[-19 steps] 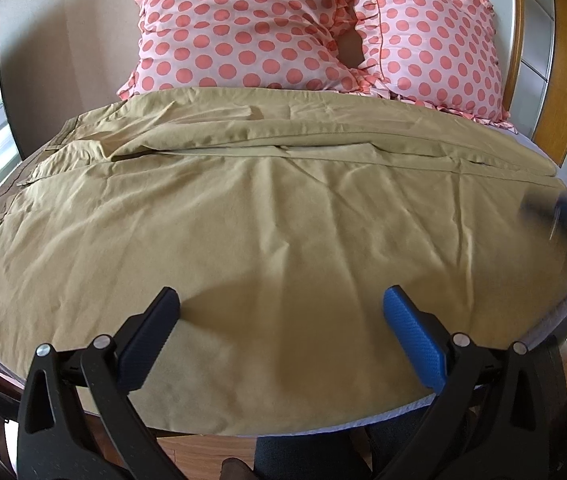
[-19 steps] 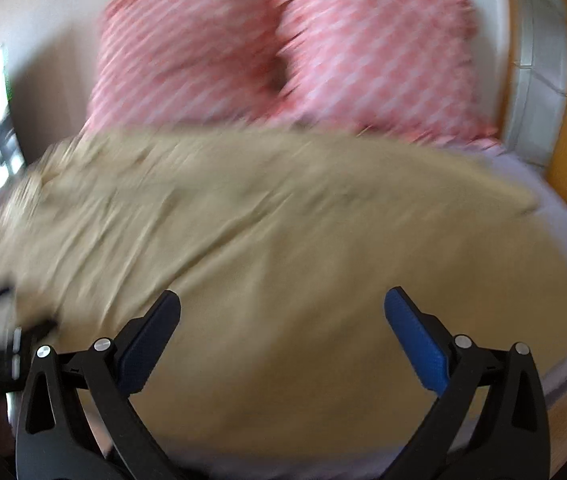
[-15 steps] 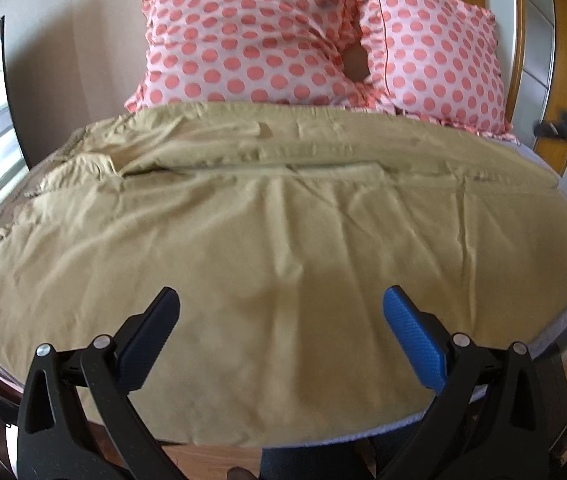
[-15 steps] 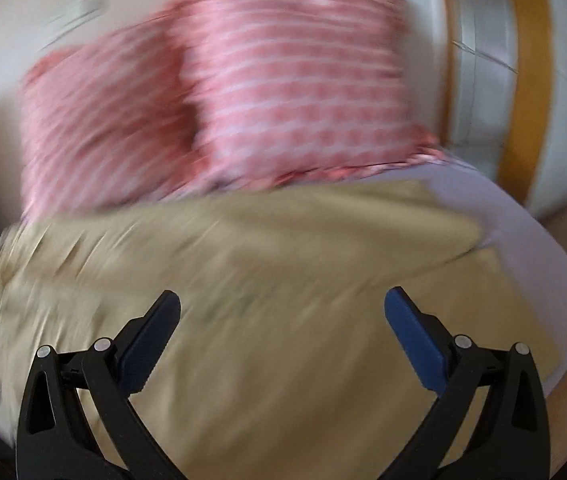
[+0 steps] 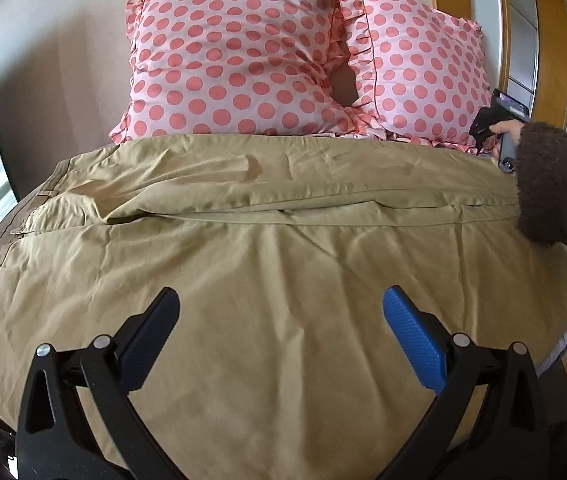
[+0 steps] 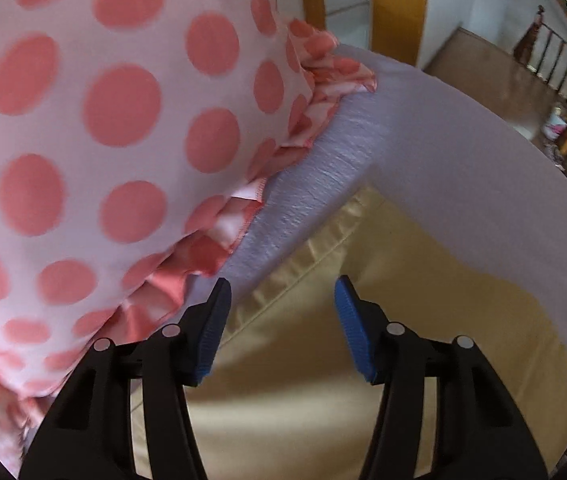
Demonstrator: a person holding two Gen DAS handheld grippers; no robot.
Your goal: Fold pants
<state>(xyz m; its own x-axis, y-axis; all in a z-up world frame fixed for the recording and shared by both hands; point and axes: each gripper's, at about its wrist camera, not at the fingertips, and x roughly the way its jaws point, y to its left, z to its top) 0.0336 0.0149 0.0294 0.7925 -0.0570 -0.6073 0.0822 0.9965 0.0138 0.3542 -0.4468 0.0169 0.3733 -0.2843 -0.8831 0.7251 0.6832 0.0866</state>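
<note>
1. At the far left of the left wrist view, the waistband [image 5: 15,220] of the khaki cotton pants [image 5: 283,280] lies at the left side of the bed, with its belt loops visible.
2. The pants are spread flat across the bed, the two legs side by side, running from the waistband on the left to the hems on the right. A long seam line between the legs crosses the middle of the view.
3. The left gripper [image 5: 281,320], black with blue pads, hangs above the near leg of the pants. Its jaws are spread wide and nothing is between them.
4. Behind the pants, two pink pillows with coral dots and ruffled edges [image 5: 235,60] lean against the beige wall. They touch each other.
5. At the right edge of this view, the right hand [image 5: 509,130], in a brown fuzzy sleeve [image 5: 551,184], holds the right gripper's handle over the far leg end, just beside the right pillow.
6. In the right wrist view, the right gripper [image 6: 283,330] is partly open, its jaws narrower than the left ones, and it holds nothing. It points at the hem corner [image 6: 367,200] of the far leg.
7. The hem lies on the white bed sheet [image 6: 443,140], near the pillow ruffle [image 6: 243,216].
</note>
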